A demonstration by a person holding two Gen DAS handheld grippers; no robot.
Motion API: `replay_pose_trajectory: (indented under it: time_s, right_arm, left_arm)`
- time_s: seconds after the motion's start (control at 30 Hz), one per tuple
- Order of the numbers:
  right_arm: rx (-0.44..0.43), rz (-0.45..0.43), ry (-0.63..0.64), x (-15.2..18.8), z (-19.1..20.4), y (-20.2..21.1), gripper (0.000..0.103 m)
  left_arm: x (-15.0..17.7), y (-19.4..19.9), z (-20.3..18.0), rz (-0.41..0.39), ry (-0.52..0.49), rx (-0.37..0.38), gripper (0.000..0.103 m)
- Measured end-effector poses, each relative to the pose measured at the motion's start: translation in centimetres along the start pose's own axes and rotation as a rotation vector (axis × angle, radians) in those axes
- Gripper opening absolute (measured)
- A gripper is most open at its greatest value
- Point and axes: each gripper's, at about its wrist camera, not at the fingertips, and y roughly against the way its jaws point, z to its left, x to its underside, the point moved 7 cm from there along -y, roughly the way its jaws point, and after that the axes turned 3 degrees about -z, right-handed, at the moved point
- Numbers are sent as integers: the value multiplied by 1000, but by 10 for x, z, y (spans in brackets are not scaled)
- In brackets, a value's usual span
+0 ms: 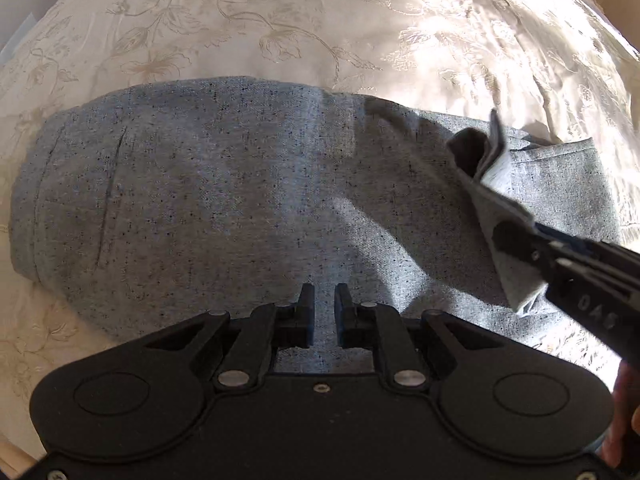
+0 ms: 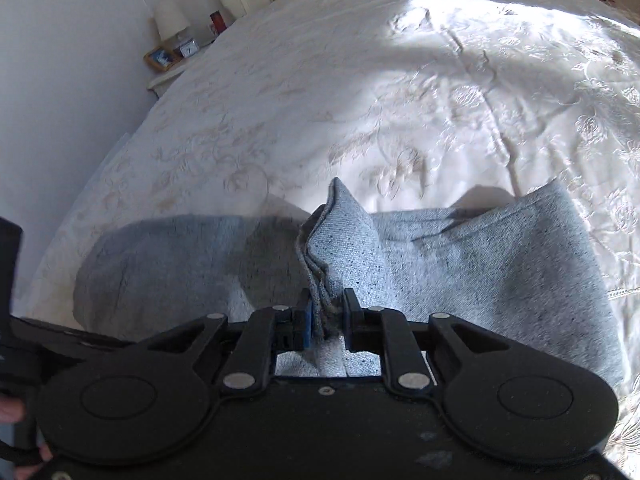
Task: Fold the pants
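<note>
Grey speckled pants [image 1: 224, 200] lie across the bed, waistband at the left, legs folded over toward the right. My left gripper [image 1: 324, 304] hovers over their near edge, its jaws a narrow gap apart with nothing between them. My right gripper [image 2: 328, 312] comes in from the right in the left wrist view [image 1: 516, 240]. A bunched, layered leg end [image 2: 340, 236] stands up between its jaws. The cloth leans on the blue left pad [image 2: 307, 320], and a thin dark gap shows beside the right finger [image 2: 351, 312].
A cream embroidered bedspread [image 2: 400, 100] covers the bed, sunlit at the right. A nightstand [image 2: 168, 72] with a lamp, a picture frame and a small clock stands at the far left by the wall. A hand [image 2: 12, 408] holds the left gripper's handle.
</note>
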Motion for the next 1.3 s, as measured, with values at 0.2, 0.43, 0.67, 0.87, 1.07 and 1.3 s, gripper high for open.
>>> replay_pose_trajectory:
  time_s: [0.2, 0.43, 0.67, 0.87, 1.07, 1.3]
  right_arm:
    - [-25, -23, 63, 1, 3, 19, 32]
    - [-25, -71, -19, -10, -41, 68, 37]
    - [259, 5, -223, 19, -170, 44, 35]
    - [356, 21, -358, 40, -238, 53, 34]
    - [288, -92, -205, 3, -223, 81, 35]
    - [130, -98, -29, -56, -187, 31, 35]
  left_arm:
    - [-14, 8, -8, -45, -32, 42, 20]
    - [-30, 7, -40, -68, -66, 106, 20]
    - [-48, -34, -88, -67, -194, 70, 20]
    - [-56, -76, -84, 12, -146, 23, 20]
    - [-65, -64, -70, -2, -63, 39, 20]
    - [-63, -31, -25, -54, 139, -59, 20]
